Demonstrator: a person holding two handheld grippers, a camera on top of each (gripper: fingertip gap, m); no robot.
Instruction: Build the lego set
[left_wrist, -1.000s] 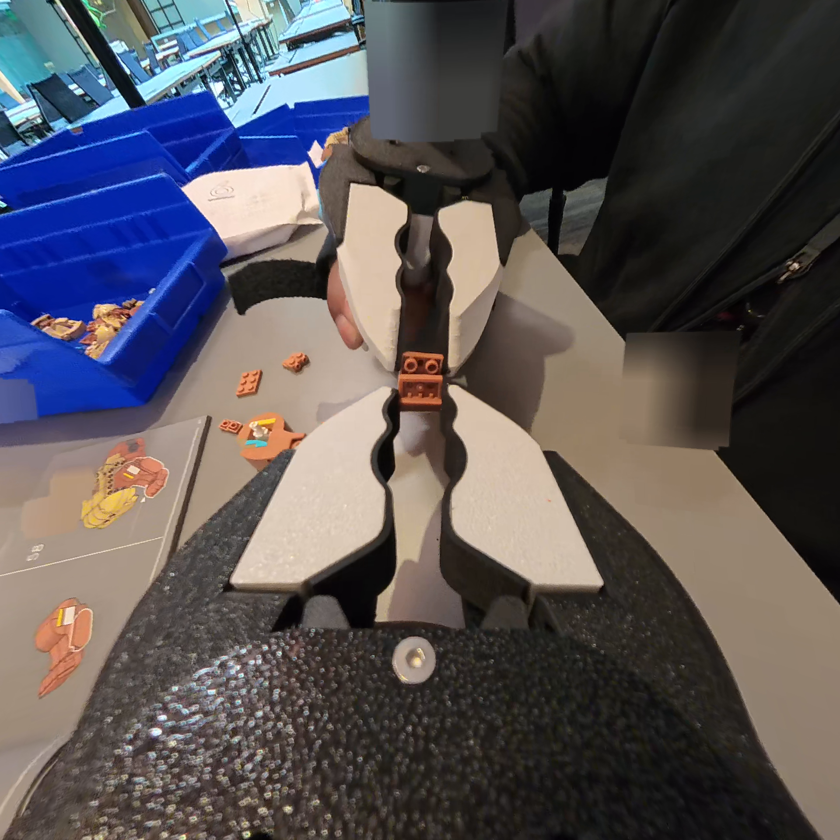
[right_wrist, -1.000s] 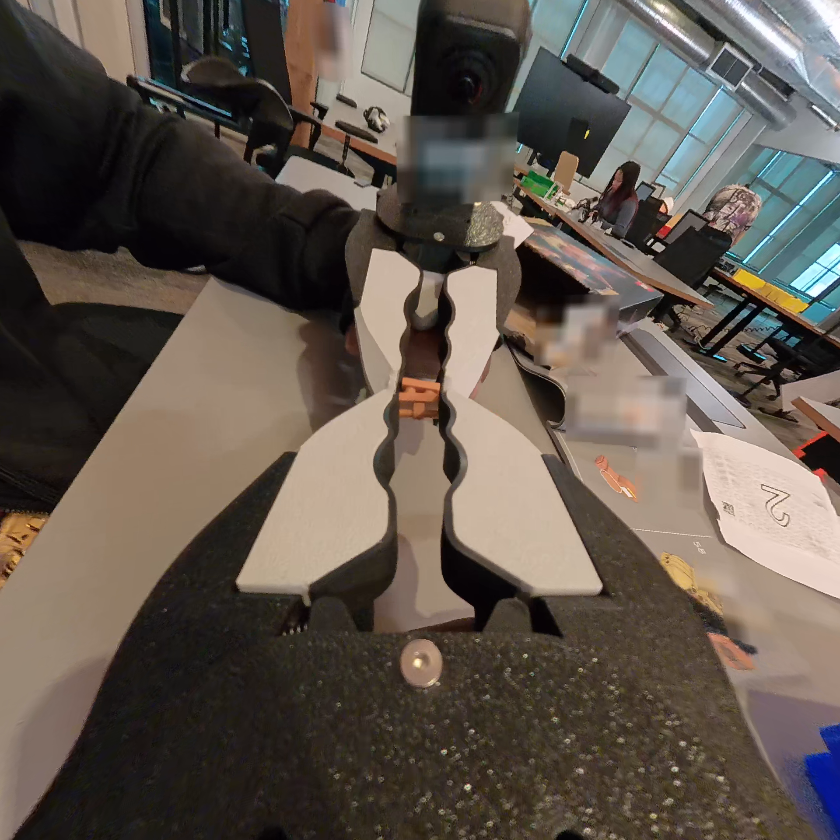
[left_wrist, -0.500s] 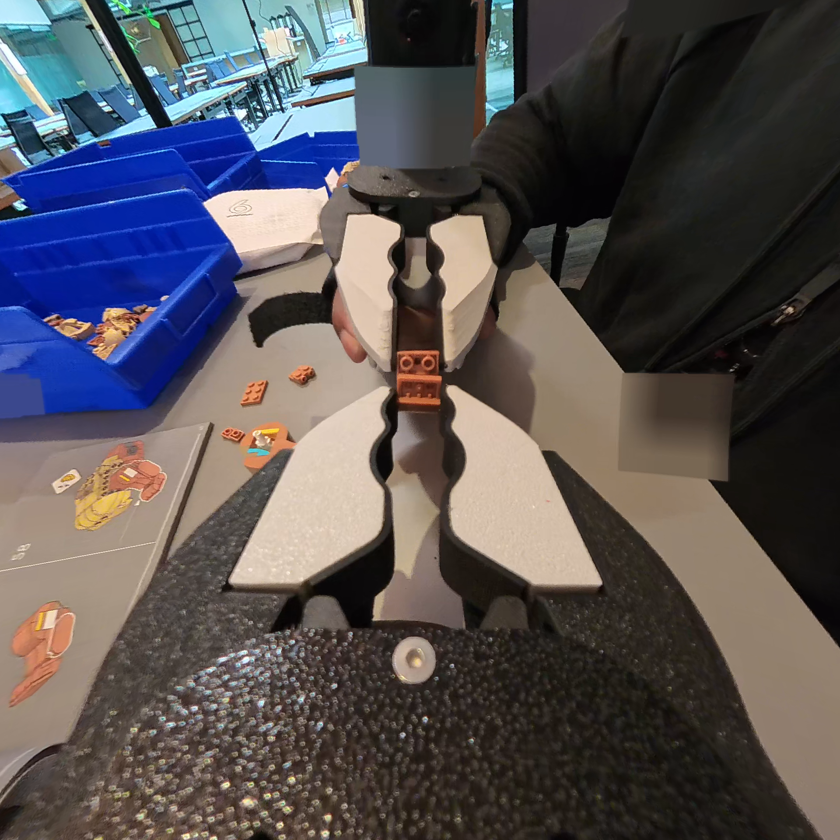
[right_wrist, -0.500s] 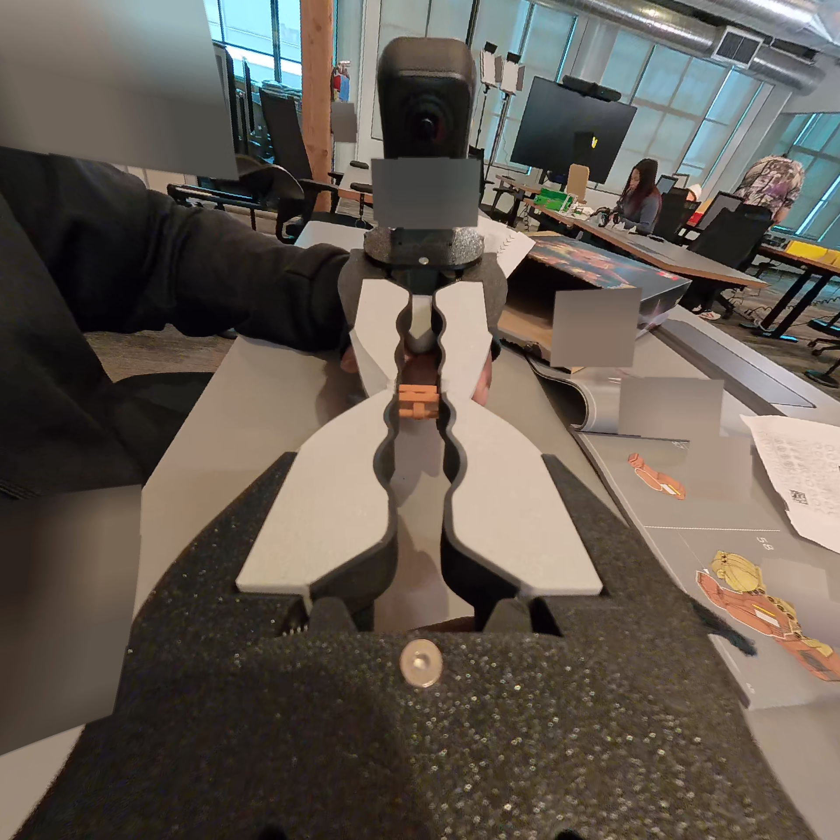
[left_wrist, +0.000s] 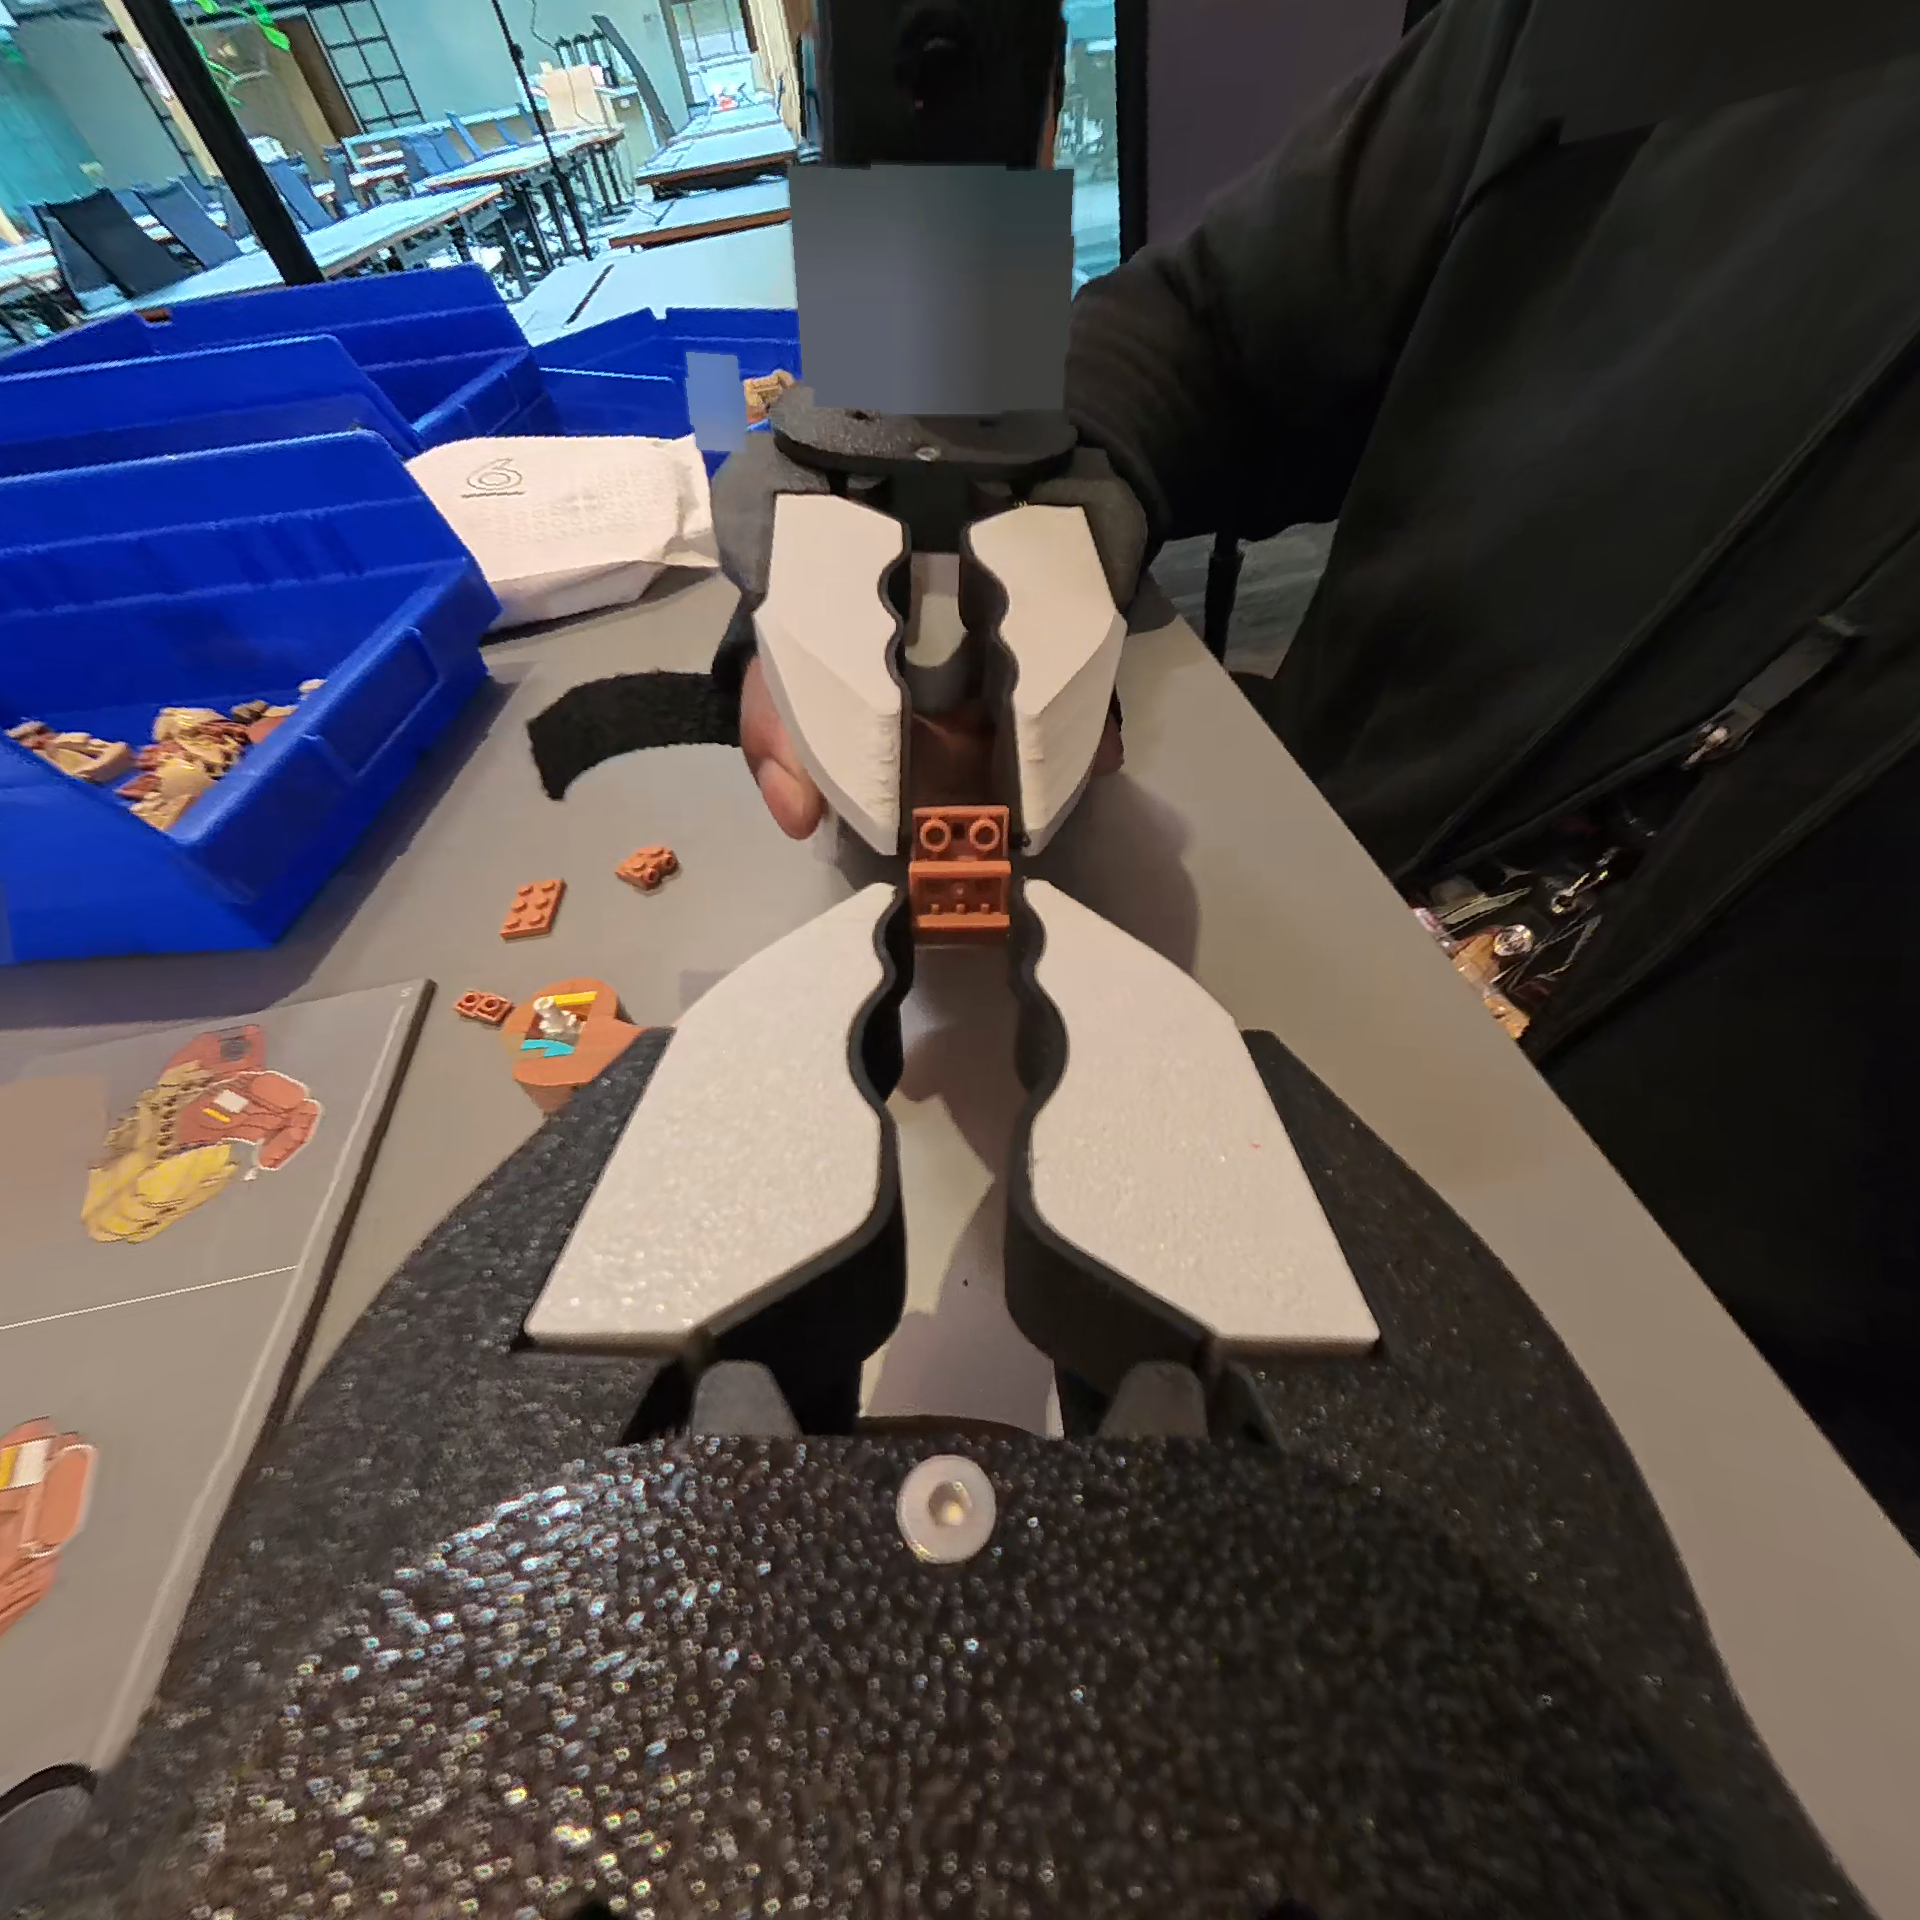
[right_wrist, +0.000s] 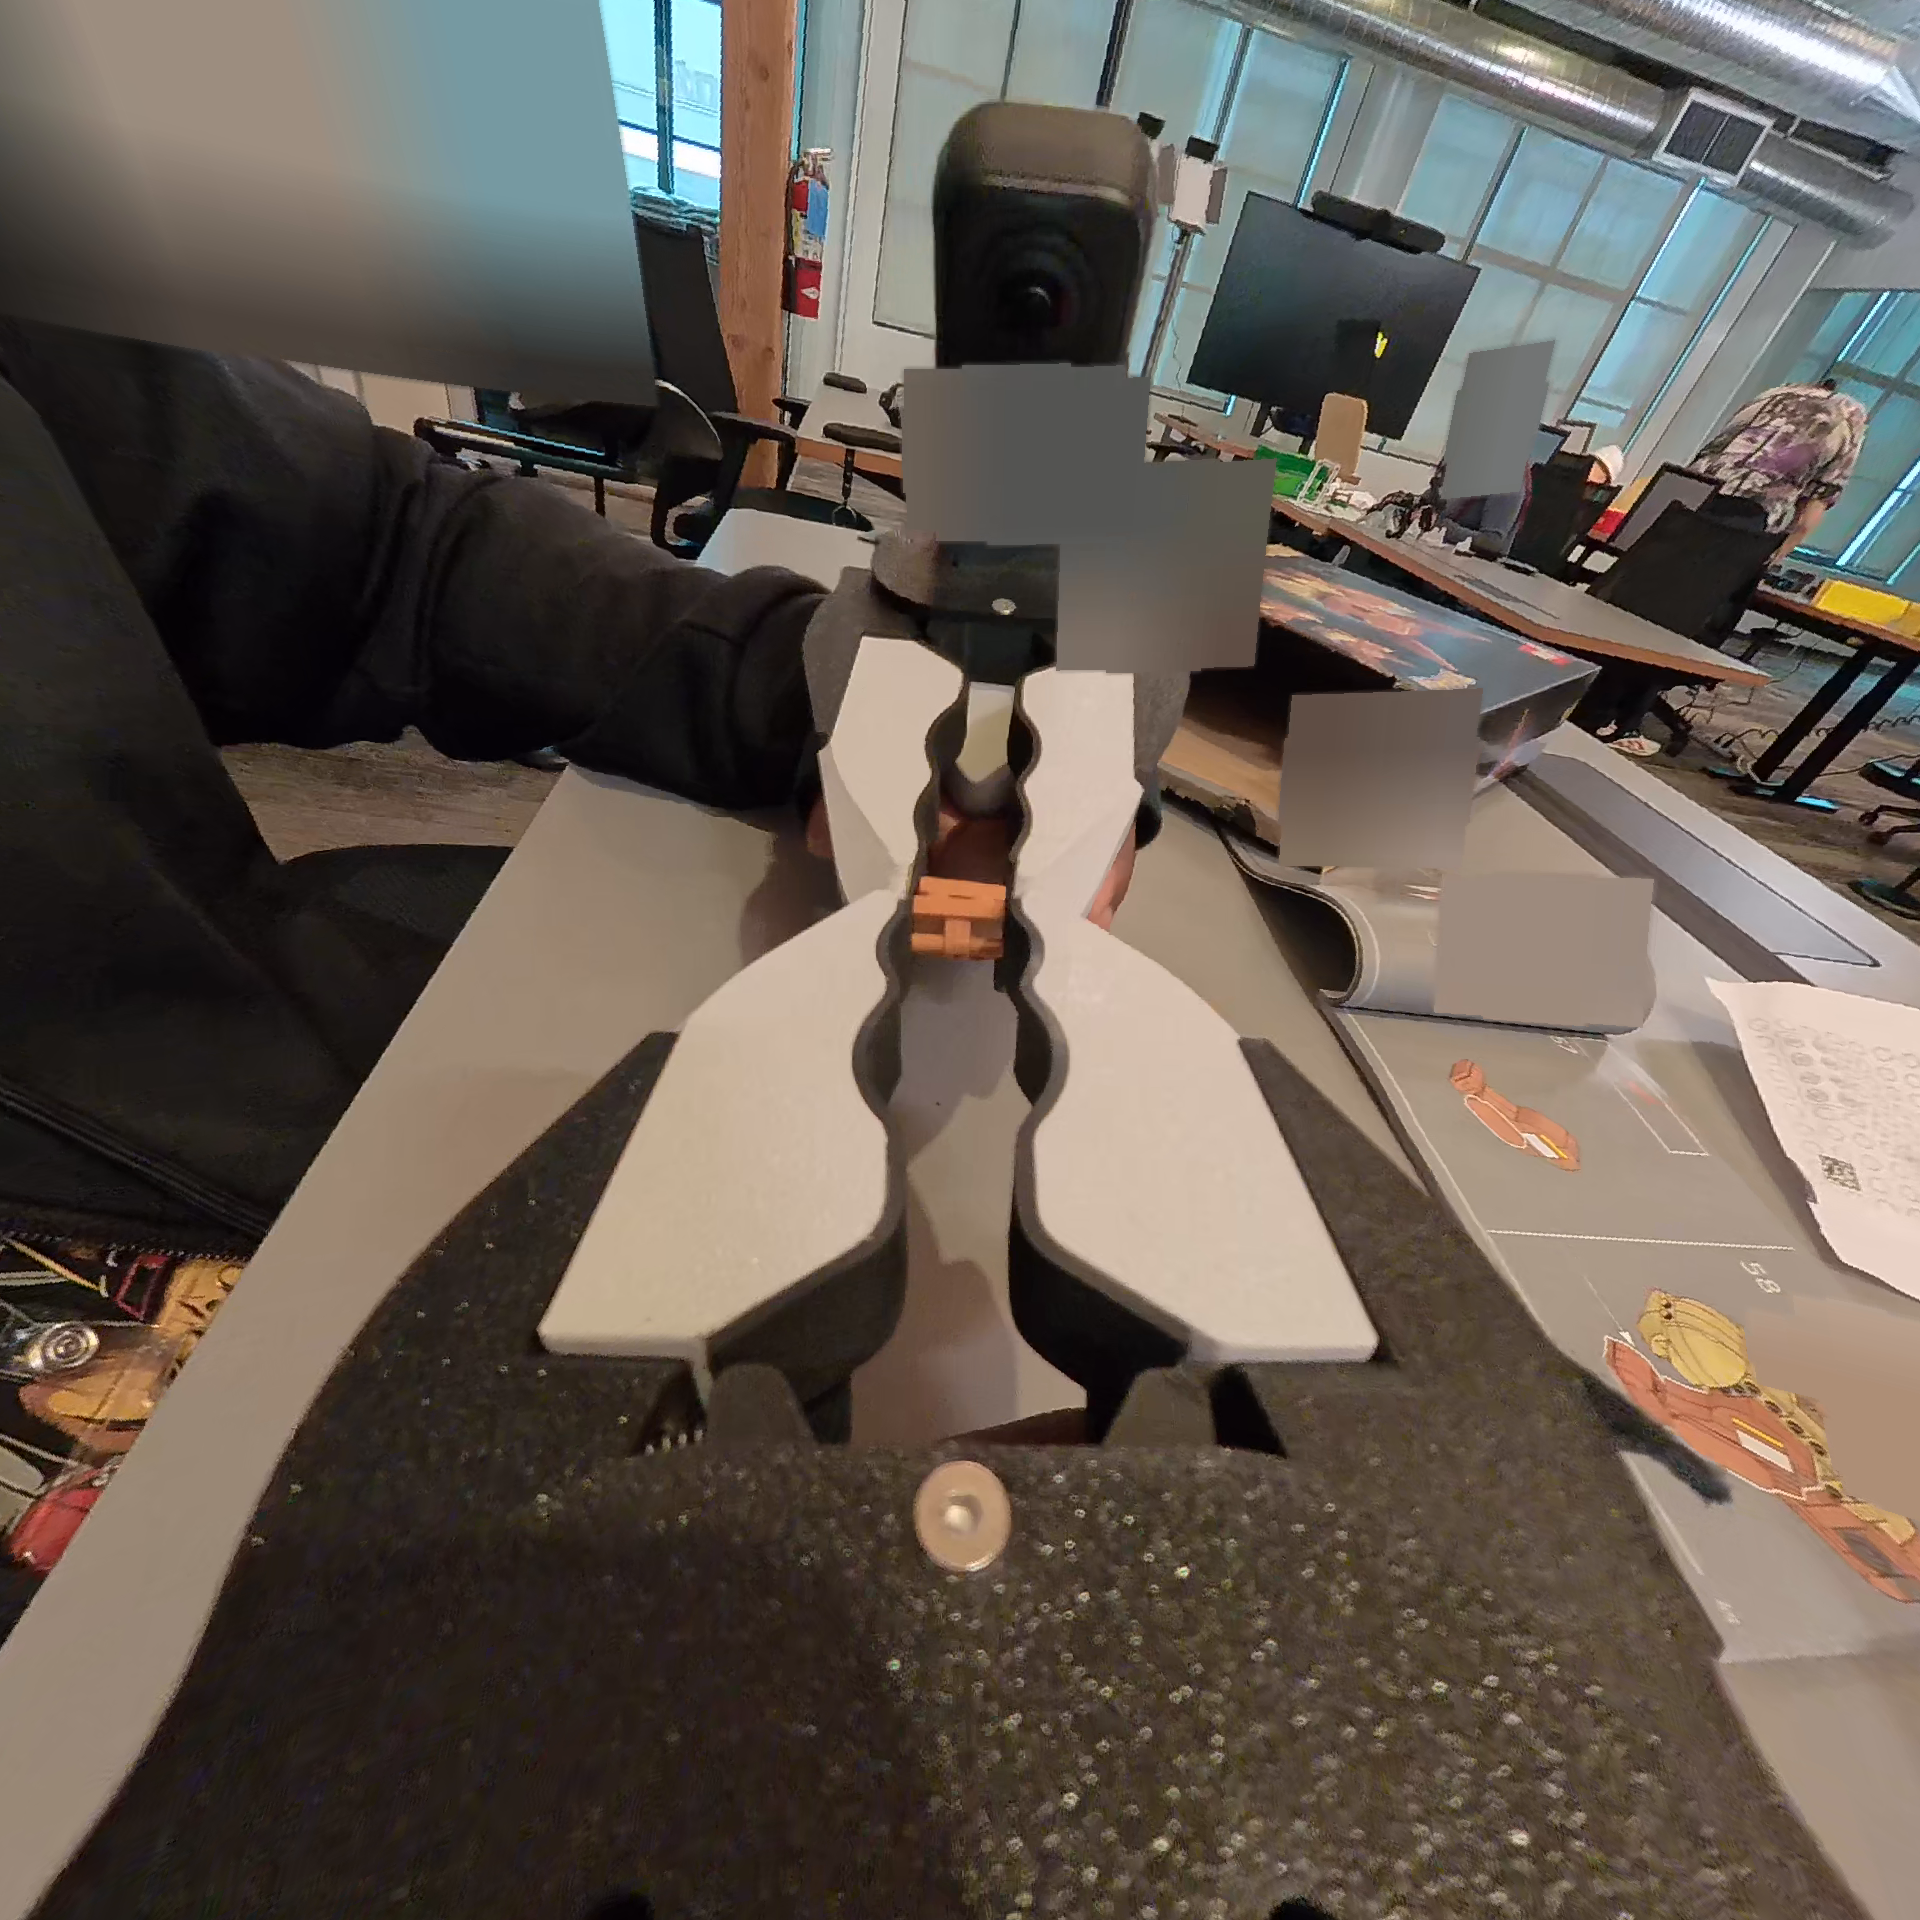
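Note:
My two grippers face each other tip to tip above the grey table (left_wrist: 1299, 883). In the left wrist view, my left gripper (left_wrist: 958, 906) is shut on a small brown bracket brick (left_wrist: 958, 902). Directly beyond it, my right gripper (left_wrist: 960, 821) is shut on a brown brick with two studs (left_wrist: 960, 834). The two bricks touch. In the right wrist view, my right gripper (right_wrist: 958, 935) grips the near brown brick (right_wrist: 958, 937). The left gripper (right_wrist: 966, 868) holds the far brick (right_wrist: 958, 896) against it. A hand shows behind each far gripper.
Blue bins (left_wrist: 208, 644) stand at the left, one holding brown pieces. Loose brown plates (left_wrist: 535, 909) and a small brown build (left_wrist: 561, 1034) lie near an open instruction booklet (left_wrist: 187, 1143). A cardboard box (right_wrist: 1403, 644) and a paper sheet (right_wrist: 1829, 1122) lie beyond. A person in black sits at the table edge. My two grippers' fingertips are within a few centimetres of each other.
Both grippers have tilted up and levelled while staying tip to tip. Both keep their grip, and the two brown bricks stay pressed together.

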